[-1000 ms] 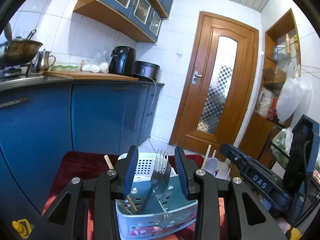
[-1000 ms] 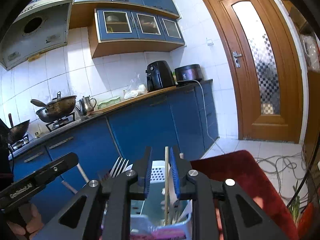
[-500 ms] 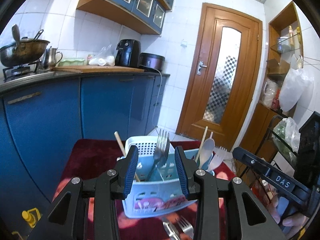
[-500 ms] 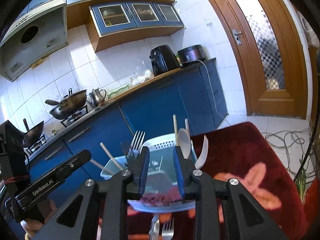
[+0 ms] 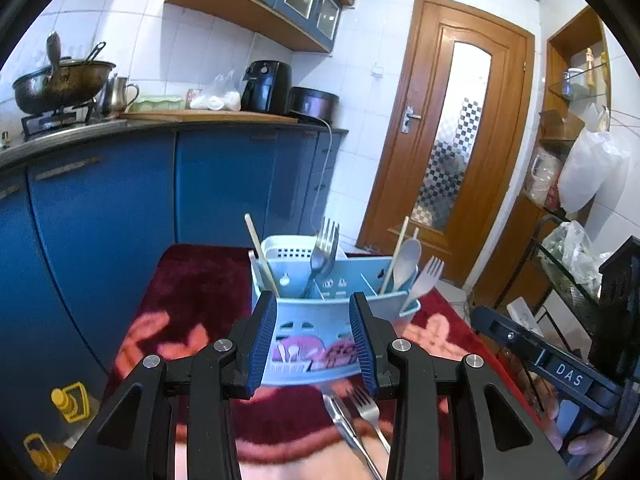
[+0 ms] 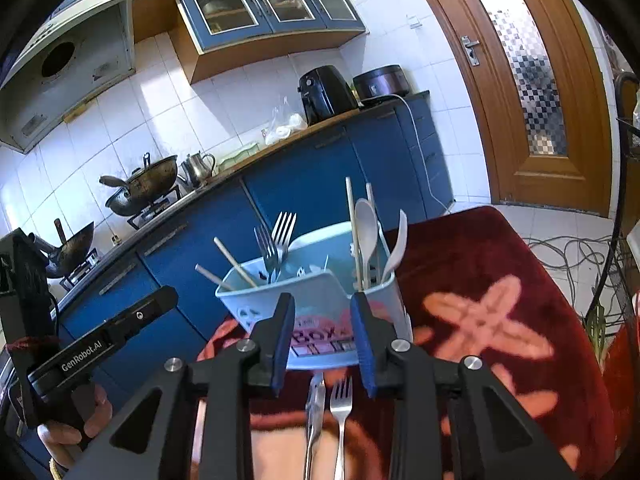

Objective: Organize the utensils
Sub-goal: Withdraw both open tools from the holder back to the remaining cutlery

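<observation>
A light blue utensil holder [image 5: 312, 344] [image 6: 320, 288] stands on the red flowered cloth [image 5: 192, 304] [image 6: 500, 280]. It holds metal forks [image 5: 324, 248] [image 6: 278, 240], wooden chopsticks [image 5: 262, 256] [image 6: 234, 258], a white spoon [image 5: 406, 256] [image 6: 366, 220] and a white plastic fork [image 5: 428, 276]. A loose metal fork [image 5: 366, 408] [image 6: 342, 400] and a metal knife [image 5: 340, 420] [image 6: 316, 400] lie on the cloth in front of the holder. My left gripper [image 5: 313, 298] hangs open and empty just short of the holder. My right gripper [image 6: 322, 300] is opening, with nothing between its jaws.
Blue cabinets [image 5: 100, 208] run behind the table under a counter with a wok [image 6: 140, 184], a kettle [image 6: 198, 166] and an air fryer [image 6: 326, 88]. A wooden door [image 5: 460, 140] is behind on the right. Cables [image 6: 568, 248] lie on the floor; a wire rack [image 5: 568, 252] stands right.
Both grippers have drawn back from the holder and tipped down, bringing the loose fork and knife into view. The chopstick once between the right fingers now stands in the holder; those jaws are wider.
</observation>
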